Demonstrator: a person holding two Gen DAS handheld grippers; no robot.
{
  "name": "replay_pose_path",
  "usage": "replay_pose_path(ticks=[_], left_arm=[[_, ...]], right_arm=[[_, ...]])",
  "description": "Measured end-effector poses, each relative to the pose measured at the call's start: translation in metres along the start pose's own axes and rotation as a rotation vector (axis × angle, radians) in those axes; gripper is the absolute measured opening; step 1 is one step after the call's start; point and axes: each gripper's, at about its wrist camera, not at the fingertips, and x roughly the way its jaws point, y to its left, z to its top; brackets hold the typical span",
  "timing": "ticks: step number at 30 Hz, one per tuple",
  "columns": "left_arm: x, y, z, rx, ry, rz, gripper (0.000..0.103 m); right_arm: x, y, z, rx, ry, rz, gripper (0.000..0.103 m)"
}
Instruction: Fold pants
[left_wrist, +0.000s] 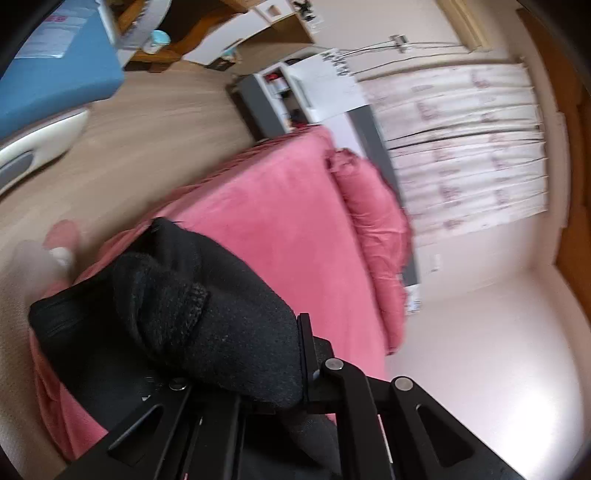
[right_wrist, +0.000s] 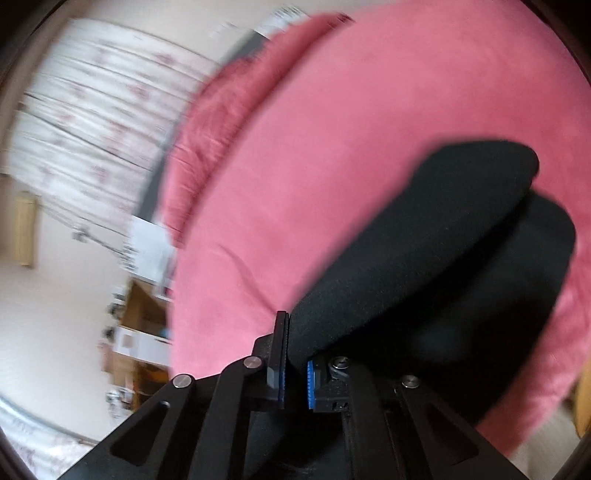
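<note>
Black pants (left_wrist: 207, 314) hang above the pink bed (left_wrist: 280, 221), each gripper's jaws pinching the fabric: left gripper (left_wrist: 291, 391) and right gripper (right_wrist: 295, 369) apparently raising them to fold.

The left matte black two-finger claw (left_wrist: 291, 369) has flat linkage bars with elongated slots, joined by round silver pivot pins. The right black claw (right_wrist: 295, 365) matches it, with ridged blue pads (right_wrist: 312, 384) lining its fingers.
</note>
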Motion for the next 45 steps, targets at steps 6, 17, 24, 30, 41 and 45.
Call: replay_pose_path(ticks=[6, 17, 24, 30, 41, 45], left_arm=[[-0.020, 0.045, -0.025, 0.035, 0.030, 0.151, 0.006], [0.003, 0.088, -0.037, 0.014, 0.020, 0.227, 0.026], [0.005, 0.088, -0.037, 0.001, 0.004, 0.197, 0.022], [0.012, 0.092, -0.018, -0.036, -0.013, 0.253, 0.006], [0.007, 0.108, -0.015, -0.029, -0.030, 0.308, 0.006], [0.004, 0.103, -0.018, 0.003, -0.035, 0.350, 0.013]], right_arm=[[-0.006, -0.029, -0.031, -0.052, 0.065, -0.103, 0.008], [0.004, -0.101, -0.060, 0.151, 0.073, -0.059, 0.036], [-0.017, -0.118, -0.025, 0.243, -0.071, -0.051, 0.046], [-0.011, -0.119, 0.018, 0.277, -0.057, -0.128, 0.009], [-0.008, -0.126, 0.001, 0.130, -0.013, -0.257, 0.008], [-0.018, -0.124, 0.003, 0.113, -0.019, -0.289, 0.014]])
